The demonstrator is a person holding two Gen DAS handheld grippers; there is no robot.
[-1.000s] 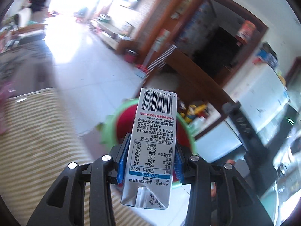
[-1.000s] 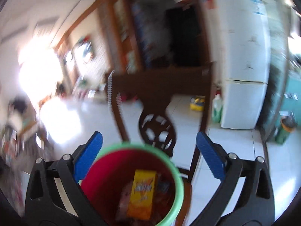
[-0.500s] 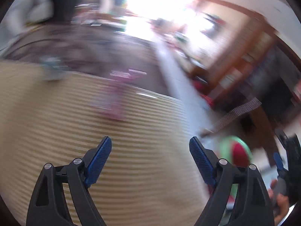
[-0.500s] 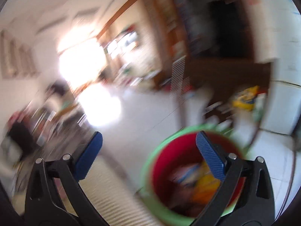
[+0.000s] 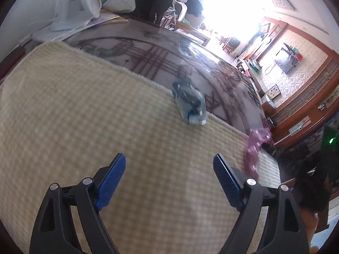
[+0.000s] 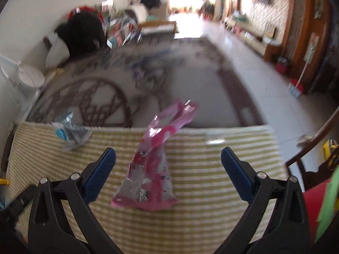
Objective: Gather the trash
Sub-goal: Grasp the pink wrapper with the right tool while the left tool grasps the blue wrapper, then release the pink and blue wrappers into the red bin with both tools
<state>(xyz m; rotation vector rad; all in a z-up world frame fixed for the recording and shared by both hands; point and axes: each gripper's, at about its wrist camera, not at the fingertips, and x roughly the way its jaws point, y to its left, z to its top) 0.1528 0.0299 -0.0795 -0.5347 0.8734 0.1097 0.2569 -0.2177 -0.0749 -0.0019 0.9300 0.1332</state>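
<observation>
Gone is the carton; both hand-held grippers, left (image 5: 169, 167) and right (image 6: 168, 160), gape empty above the mat (image 5: 63, 116).

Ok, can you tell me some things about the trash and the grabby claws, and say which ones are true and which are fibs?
1. The right gripper is open, with the pink wrapper in front of it. True.
2. The left gripper is squeezing a milk carton. False: it is open and holds nothing.
3. The blue-grey wrapper lies at the far edge of the checked mat. True.
4. The pink wrapper is already in the bin. False: it is on the mat.
5. Only one piece of trash is on the mat. False: both wrappers are there.
</observation>
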